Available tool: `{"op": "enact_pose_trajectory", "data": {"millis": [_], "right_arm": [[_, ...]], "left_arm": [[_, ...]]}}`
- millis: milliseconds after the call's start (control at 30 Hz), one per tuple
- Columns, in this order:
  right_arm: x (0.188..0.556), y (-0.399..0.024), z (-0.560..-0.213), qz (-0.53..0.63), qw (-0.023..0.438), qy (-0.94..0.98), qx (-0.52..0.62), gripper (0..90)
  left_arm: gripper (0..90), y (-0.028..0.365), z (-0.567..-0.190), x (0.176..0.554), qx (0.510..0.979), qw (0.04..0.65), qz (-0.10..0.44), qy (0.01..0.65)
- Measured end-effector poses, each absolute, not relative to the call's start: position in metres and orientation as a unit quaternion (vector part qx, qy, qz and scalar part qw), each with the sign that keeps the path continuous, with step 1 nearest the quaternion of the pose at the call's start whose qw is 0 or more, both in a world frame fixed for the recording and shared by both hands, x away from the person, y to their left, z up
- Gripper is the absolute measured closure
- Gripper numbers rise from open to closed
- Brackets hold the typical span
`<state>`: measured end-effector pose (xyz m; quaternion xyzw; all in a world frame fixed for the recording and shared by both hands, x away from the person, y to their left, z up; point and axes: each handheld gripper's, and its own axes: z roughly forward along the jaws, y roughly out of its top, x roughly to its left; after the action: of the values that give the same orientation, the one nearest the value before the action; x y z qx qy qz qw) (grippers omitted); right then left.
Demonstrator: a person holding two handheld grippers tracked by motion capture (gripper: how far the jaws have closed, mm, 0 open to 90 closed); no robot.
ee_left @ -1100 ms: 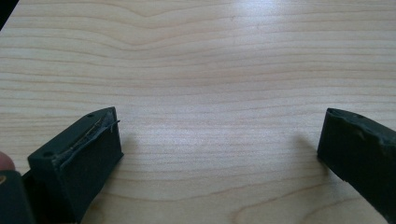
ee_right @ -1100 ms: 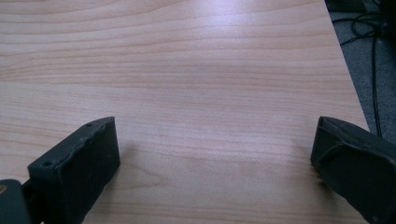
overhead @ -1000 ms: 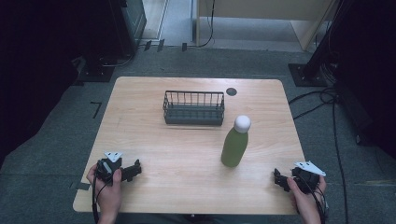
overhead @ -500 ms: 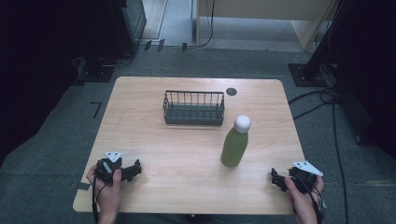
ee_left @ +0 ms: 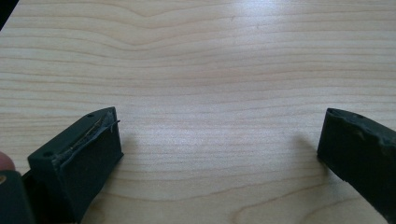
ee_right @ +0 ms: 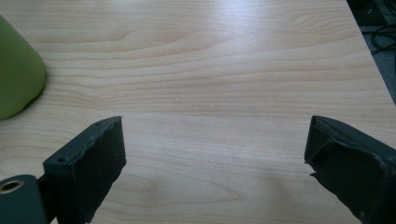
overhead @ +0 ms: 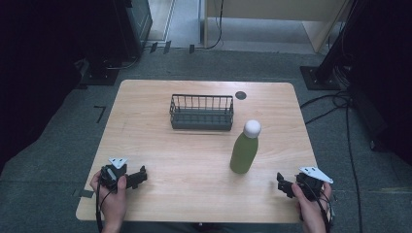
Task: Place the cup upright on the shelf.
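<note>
Right claw (overhead: 282, 180) spread but narrowing, empty, near green bottle (overhead: 244, 151); left claw (overhead: 140, 175) spread

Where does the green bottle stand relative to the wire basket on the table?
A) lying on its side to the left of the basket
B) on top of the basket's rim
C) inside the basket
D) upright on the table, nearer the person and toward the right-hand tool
D: in the high view the green bottle stands upright on the bare wood, apart from the wire basket and nearer the person, toward the right tool.
</note>
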<state>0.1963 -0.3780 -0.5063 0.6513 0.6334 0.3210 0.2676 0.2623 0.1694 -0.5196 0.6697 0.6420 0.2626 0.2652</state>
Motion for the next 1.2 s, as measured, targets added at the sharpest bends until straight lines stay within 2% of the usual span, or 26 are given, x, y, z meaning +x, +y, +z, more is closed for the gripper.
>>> {"op": "enact_pose_trajectory", "data": {"millis": [1200], "right_arm": [[0.199, -0.323, -0.490, 0.356, 0.256, 0.665, 0.605, 5.9]], "left_arm": [[0.0, 0.169, -0.520, 0.262, 0.670, 0.265, 0.263, 0.642]]}}
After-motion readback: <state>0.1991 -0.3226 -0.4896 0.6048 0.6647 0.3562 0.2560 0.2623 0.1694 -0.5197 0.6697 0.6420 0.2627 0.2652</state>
